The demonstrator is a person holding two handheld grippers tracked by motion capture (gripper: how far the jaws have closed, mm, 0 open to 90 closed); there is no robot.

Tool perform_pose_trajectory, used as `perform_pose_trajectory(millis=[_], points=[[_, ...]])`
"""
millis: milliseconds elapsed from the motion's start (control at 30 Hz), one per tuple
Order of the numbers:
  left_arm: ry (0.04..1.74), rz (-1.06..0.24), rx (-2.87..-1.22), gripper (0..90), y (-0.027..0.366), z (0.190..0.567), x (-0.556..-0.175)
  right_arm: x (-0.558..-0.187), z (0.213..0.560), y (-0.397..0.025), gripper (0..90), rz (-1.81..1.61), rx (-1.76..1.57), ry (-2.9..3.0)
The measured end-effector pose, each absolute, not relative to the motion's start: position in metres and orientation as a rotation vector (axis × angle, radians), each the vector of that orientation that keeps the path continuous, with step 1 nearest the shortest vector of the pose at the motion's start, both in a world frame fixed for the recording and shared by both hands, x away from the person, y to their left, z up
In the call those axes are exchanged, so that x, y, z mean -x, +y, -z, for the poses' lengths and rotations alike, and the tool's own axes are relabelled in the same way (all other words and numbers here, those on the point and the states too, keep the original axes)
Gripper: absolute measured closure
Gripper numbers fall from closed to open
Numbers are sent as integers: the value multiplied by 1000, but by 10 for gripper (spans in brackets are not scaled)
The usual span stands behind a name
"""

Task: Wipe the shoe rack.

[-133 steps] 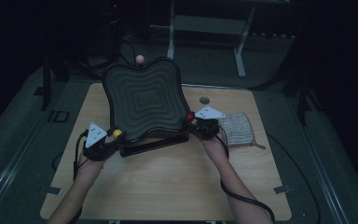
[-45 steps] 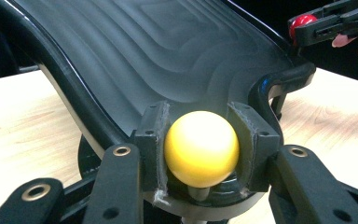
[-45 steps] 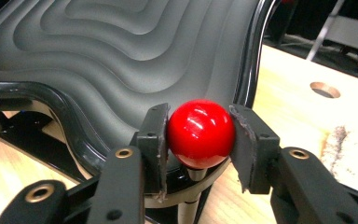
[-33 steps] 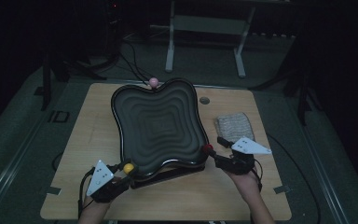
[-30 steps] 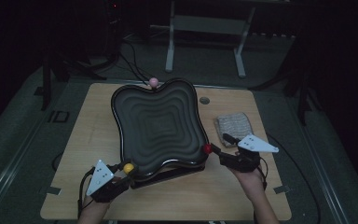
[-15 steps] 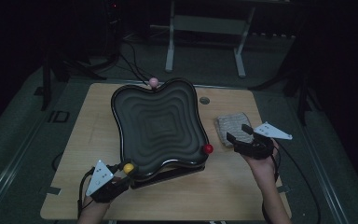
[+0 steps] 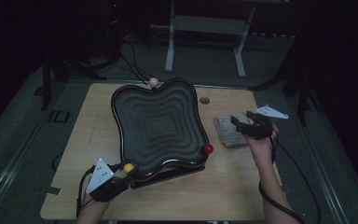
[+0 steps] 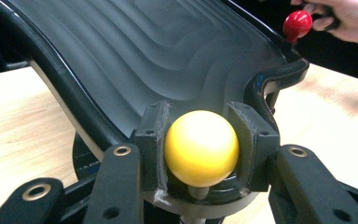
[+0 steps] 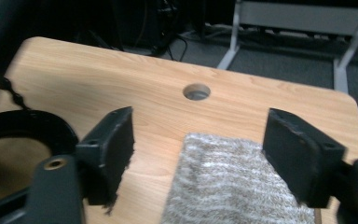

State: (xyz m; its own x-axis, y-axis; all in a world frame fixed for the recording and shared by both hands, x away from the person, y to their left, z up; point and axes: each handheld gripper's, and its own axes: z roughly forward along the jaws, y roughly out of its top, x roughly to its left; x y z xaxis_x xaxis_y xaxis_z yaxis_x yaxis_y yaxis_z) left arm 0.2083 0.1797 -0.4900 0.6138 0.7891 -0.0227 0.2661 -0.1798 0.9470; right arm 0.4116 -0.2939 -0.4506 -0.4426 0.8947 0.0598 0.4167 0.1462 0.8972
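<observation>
At desk centre sits the black wavy tray (image 7: 158,126), near edge w/ yellow knob (image 7: 128,168) & red knob (image 7: 208,149). Left claw (image 8: 200,140) stays clamped on the yellow knob. Right claw (image 7: 242,122) was at the red knob a sec ago; now it's off it, jaws wide apart, hovering over the grey cloth (image 7: 230,130) just right of tray. Reads as: two-handed tray move done, tray set down, cloth prob next. Right claw view: cloth (image 9: 233,182) lies between the jaws, not yet touched.
</observation>
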Motion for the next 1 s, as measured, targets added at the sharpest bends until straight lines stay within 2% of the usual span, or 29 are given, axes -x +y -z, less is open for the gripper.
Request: perform_pose_trajectory(millis=[567,1000], points=[[868,-583,-1726,594,181,491,-208,-476,504,-290,280,-1074,-1409,2004],[856,-544,-1743,594,183,489,-211,-497,551,-293,123,-887,-1533,2048]])
